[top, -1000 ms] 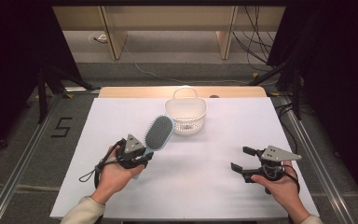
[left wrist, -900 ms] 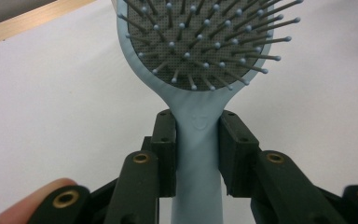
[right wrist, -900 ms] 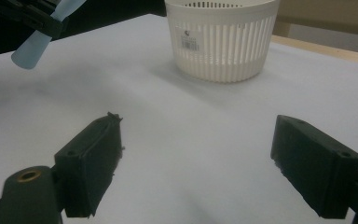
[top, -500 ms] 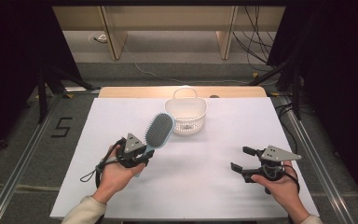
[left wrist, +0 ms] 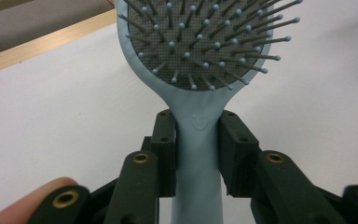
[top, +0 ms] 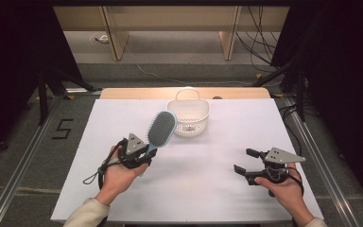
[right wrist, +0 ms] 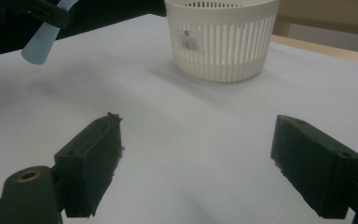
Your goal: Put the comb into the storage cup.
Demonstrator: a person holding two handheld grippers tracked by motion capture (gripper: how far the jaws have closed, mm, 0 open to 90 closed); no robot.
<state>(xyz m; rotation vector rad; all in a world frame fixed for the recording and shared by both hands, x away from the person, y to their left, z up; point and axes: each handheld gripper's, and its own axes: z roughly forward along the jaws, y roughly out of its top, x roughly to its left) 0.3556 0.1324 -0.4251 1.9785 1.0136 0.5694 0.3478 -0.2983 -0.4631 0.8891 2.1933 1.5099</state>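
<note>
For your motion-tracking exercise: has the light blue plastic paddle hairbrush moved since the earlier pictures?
No. The light blue plastic paddle hairbrush, clamped in the left gripper, keeps the same spot beside the white slotted plastic basket in the high view.

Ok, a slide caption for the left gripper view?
Left gripper clamps the blue hairbrush by its handle above the white table.

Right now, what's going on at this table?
A person works with a gripper in each hand. The left gripper is clamped on the handle of a light blue paddle hairbrush, holding it raised above the white table with its head angled toward the white slotted basket. The basket stands at the far middle of the table. The right gripper rests low on the near right, jaws wide open around nothing.
</note>
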